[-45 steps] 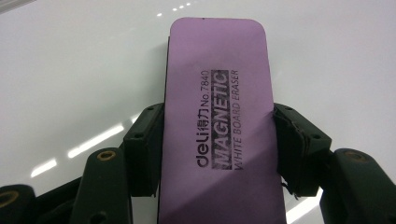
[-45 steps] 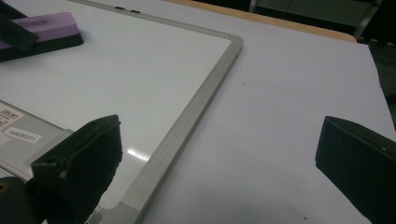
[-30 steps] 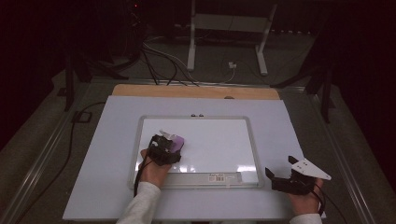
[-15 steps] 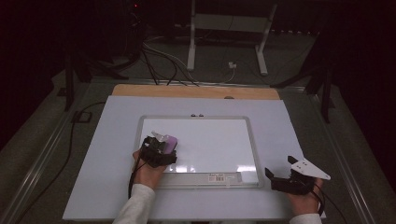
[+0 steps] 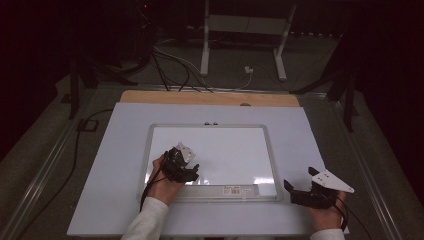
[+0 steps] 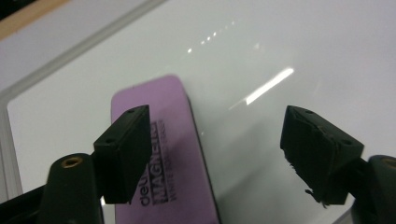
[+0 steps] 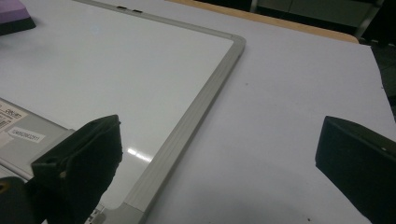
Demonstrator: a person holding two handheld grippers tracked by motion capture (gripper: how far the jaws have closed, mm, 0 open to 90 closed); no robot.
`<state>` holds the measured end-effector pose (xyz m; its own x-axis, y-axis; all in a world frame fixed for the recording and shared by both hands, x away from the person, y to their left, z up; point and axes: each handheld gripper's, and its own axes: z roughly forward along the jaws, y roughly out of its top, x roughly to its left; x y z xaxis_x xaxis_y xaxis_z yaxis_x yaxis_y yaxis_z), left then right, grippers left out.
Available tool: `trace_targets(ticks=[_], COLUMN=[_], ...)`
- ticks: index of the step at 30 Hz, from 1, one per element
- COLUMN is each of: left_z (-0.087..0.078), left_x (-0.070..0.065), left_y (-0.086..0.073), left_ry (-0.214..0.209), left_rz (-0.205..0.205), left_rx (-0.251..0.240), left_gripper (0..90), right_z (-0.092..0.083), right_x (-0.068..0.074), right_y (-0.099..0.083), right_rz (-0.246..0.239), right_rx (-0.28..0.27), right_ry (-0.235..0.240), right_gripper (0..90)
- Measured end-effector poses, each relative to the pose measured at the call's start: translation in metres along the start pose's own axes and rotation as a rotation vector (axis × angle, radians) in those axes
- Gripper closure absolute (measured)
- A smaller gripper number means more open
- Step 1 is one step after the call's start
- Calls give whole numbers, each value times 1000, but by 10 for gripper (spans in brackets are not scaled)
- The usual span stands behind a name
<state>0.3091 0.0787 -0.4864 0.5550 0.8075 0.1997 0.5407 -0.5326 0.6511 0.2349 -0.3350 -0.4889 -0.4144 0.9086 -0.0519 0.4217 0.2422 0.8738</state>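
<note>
The left gripper [image 6: 215, 140] hangs over the flat purple rectangular magnetic eraser [image 6: 163, 154] on the metal-framed whiteboard [image 5: 270, 150]. Its jaws, gaping and clear of the eraser, have just narrowed slightly. The right gripper [image 7: 215, 158] gapes, holding nothing.

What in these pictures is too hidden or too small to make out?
- Purple eraser: left gripper view, its near end runs off the bottom edge, and a finger covers part of its print.
- Label on the whiteboard frame: high view, print too small.
- Eraser: right gripper view, cut by the corner.

A glossy whiteboard [image 6: 280, 51] framed in matt grey metal, a smooth purple plastic eraser [image 6: 163, 154] and a matt white surface [image 7: 289, 116] are being shown.
</note>
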Motion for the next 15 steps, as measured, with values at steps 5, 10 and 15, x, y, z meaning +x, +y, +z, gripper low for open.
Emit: trace_targets(ticks=[5, 10, 15], left_z=[2, 3, 4], left_x=[0, 0, 4], left_y=[-5, -4, -4], left_ry=[10, 32, 38], left_rz=[27, 52, 37], left_rx=[4, 18, 16], left_gripper=[334, 371, 386], right_z=[1, 1, 0], right_x=[0, 1, 0], right_y=[0, 0, 0], right_rz=[-3, -3, -2], right_rx=[0, 2, -1], right_ry=[1, 2, 2], right_gripper=[10, 10, 10])
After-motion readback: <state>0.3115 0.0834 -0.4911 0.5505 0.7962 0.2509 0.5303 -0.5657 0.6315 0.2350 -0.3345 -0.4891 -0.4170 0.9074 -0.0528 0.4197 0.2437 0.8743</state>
